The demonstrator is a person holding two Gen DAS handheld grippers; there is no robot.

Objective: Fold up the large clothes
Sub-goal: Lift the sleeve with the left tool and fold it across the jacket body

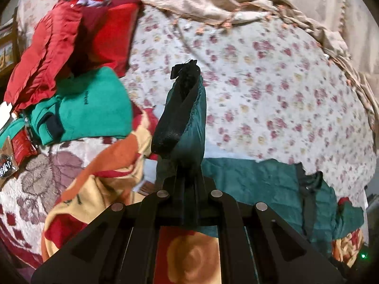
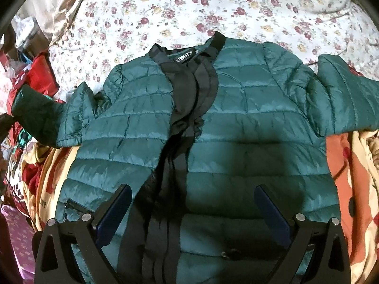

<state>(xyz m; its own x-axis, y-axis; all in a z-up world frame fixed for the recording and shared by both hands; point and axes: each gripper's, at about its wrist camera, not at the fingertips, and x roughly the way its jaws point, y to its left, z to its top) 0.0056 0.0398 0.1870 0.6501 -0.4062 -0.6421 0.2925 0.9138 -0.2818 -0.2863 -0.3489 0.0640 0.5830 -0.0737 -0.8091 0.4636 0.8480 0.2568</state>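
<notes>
A floral-sheeted bed (image 2: pixel 236 4) carries the spread green jacket (image 2: pixel 248 123) and heaped clothes (image 1: pixel 71 75).

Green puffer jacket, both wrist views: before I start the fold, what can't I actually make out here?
- Jacket hem: right wrist view, cut off by the bottom edge and hidden behind the open right hand-held gripper.
- Its right-side cuff: runs off the frame edge.
- Which part the left hand-held gripper has pinched: left wrist view, the fingers cover it.
- Collar label: too small to read fully.
</notes>
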